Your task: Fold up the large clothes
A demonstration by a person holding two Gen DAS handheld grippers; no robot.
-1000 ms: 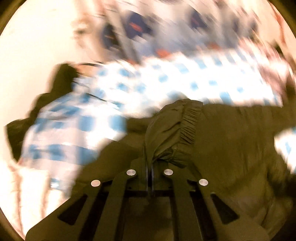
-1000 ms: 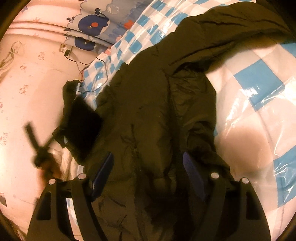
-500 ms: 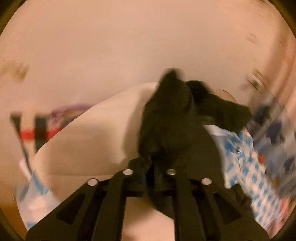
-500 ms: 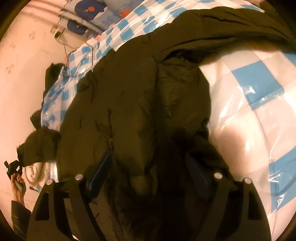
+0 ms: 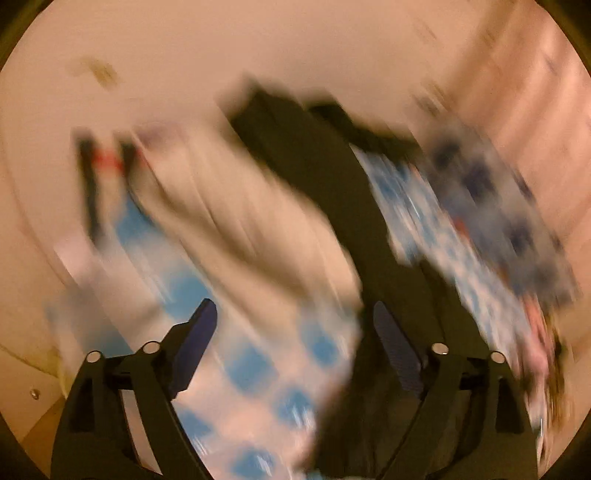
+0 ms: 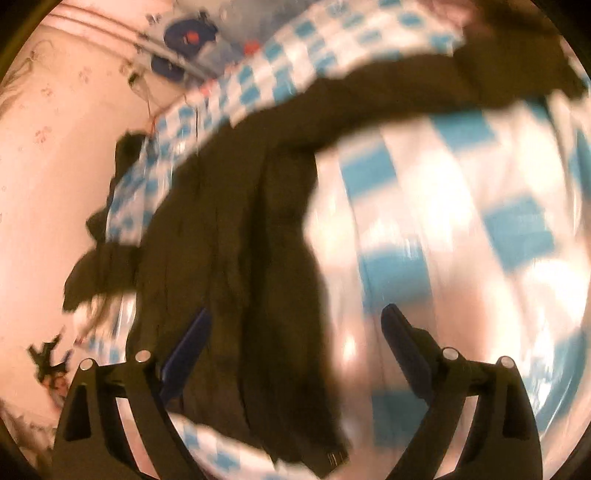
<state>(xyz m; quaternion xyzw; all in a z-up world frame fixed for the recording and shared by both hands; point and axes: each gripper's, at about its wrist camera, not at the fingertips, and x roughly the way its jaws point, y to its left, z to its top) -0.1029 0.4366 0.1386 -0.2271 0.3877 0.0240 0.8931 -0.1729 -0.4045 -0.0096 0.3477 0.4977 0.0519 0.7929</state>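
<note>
A dark olive padded jacket lies spread on a blue-and-white checked cover. One sleeve stretches to the far right. My right gripper is open and empty just above the jacket's near hem. In the blurred left wrist view the jacket runs as a dark strip from the far middle down to the lower right. My left gripper is open and empty above the checked cover, its right finger beside the jacket's edge.
A pink wall runs along the left. Whale-print bedding lies at the far end of the bed, also blurred in the left wrist view. A white sheet hangs off the bed's left side.
My left gripper was shut on a fold of the jacket; now it is open and empty. The right gripper stayed open and shifted right along the hem.
</note>
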